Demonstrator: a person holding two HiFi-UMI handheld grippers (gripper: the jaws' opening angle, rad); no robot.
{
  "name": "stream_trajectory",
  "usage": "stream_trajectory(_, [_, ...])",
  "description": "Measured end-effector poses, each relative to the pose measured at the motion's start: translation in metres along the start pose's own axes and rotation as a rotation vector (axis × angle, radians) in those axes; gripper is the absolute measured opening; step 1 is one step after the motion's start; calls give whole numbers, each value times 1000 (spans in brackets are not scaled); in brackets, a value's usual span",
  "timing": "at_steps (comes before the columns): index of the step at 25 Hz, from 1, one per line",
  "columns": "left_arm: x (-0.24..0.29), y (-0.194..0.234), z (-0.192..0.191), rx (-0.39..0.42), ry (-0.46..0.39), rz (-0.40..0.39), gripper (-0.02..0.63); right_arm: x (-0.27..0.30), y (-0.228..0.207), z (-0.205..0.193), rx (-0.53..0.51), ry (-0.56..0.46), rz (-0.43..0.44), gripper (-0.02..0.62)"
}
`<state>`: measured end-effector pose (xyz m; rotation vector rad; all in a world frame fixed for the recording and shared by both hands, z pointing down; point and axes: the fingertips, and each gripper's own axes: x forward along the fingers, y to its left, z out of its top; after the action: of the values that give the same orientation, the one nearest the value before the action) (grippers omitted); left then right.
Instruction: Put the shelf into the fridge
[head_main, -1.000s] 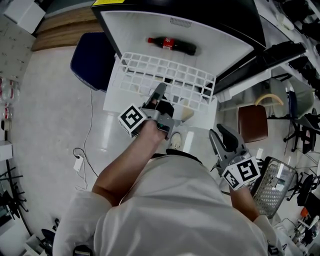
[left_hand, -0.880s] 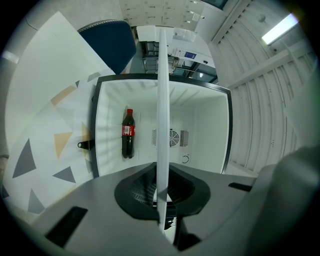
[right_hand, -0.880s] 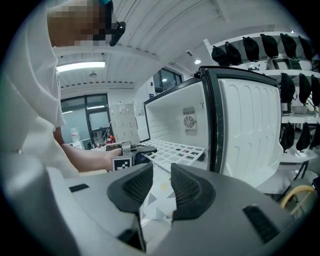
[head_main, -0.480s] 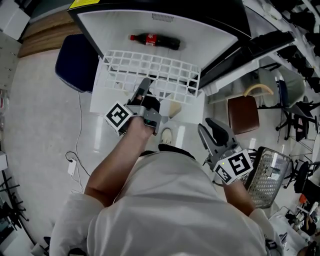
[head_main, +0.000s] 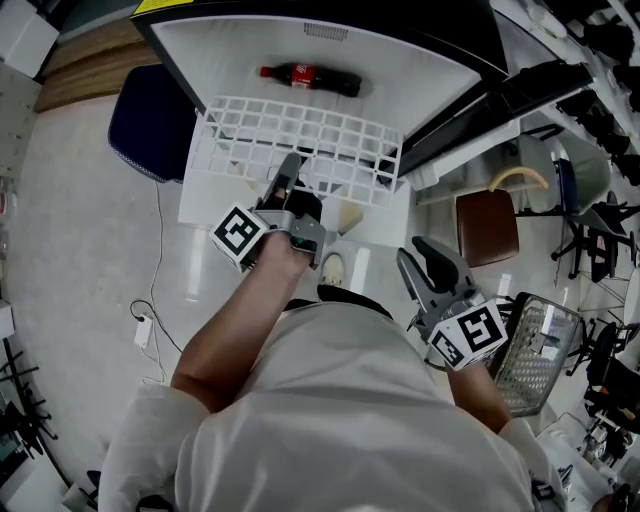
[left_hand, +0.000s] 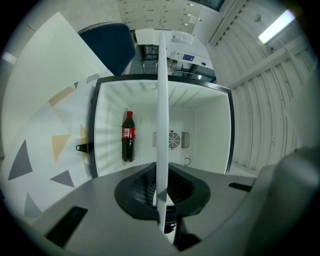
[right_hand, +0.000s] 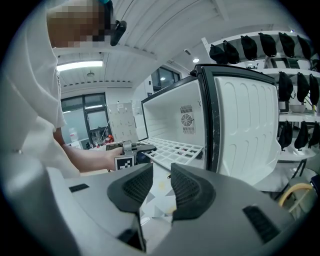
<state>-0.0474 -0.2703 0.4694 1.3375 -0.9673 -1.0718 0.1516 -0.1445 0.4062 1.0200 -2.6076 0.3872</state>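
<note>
One cola bottle (head_main: 310, 78) lies in the fridge (head_main: 425, 85) beyond the shelf (head_main: 330, 140) the left gripper (head_main: 289, 172) pinches; right gripper (head_main: 428, 258) fingers (right_hand: 187, 190) spread

No text is legible: the red label on the bottle (head_main: 310, 78) is too small (marker cubes (head_main: 240, 236) show only patterns).

Only my head moved: the fridge (head_main: 420, 70), the shelf (head_main: 300, 135), my left hand-held gripper (head_main: 290, 168) and right hand-held gripper (head_main: 415, 255) slid slightly left and farther off in the head view.
</note>
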Motion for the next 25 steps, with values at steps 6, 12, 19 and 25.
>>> stream_trajectory(6, [0, 3, 0, 3, -24, -4, 34, -3, -6, -3, 3, 9, -2, 120])
stream_trajectory(12, [2, 5, -1, -9, -39, -4, 34, -3, -5, -5, -2, 17, 13, 120])
stream_trajectory(19, [7, 4, 0, 2, -38, -5, 34, -2, -9, -1, -9, 11, 20, 120])
stream_trajectory(25, [9, 4, 0, 21, -31, -14, 34, -2, -10, -2, -7, 6, 31, 120])
